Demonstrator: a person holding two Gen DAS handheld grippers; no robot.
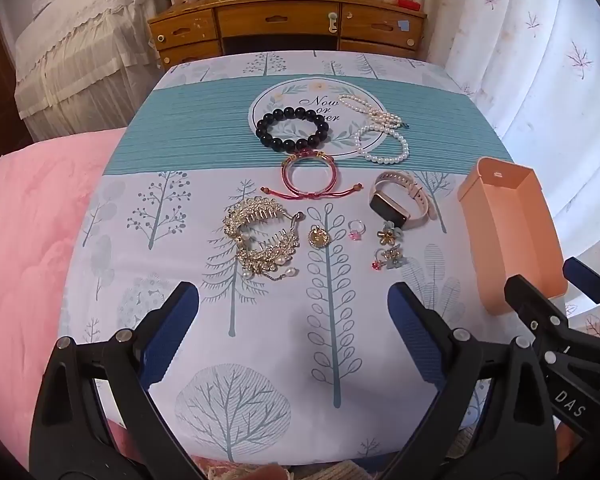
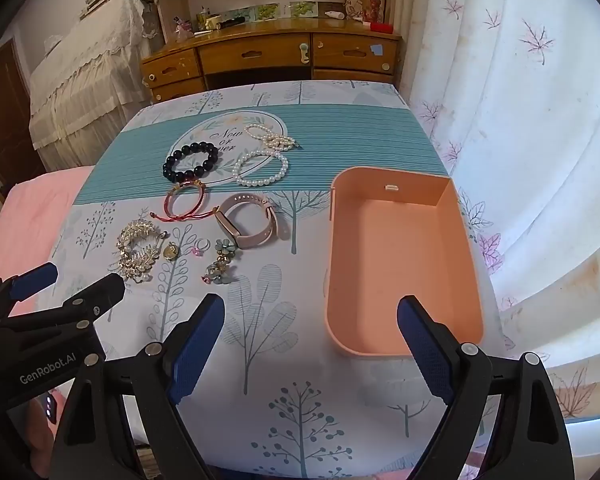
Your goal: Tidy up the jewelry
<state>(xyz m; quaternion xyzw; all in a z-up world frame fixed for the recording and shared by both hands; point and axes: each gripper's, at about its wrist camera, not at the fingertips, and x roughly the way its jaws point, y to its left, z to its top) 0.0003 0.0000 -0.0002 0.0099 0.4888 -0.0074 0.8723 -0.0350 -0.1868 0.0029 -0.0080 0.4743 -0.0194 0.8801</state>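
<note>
Because no piece has yet been lifted, both grippers hang above the near edge of the table (image 1: 148,152) with nothing between their fingers. The left gripper (image 1: 293,312) has its fingers spread wide; ahead of its fingertips lie the gold hair combs (image 1: 260,236) by the left finger and the small flower rings (image 1: 388,246) by the right finger. Farther ahead sit the red cord bracelet (image 1: 310,176), the black bead bracelet (image 1: 294,128), the pearl strands (image 1: 380,132) and the pink watch (image 1: 398,198). The right gripper (image 2: 311,328) is likewise fully spread; the empty peach tray (image 2: 466,264) lies just beyond its right finger, presumably set there to receive the jewelry. Items are laid apart, which likely allows single picks.

A cloth printed with trees and a teal band covers the table. Beyond it stand a wooden desk (image 1: 288,28), a lace-draped piece of furniture (image 1: 80,52) and leaf-print curtains (image 2: 520,120); a pink blanket (image 1: 32,216) lies to the left.
</note>
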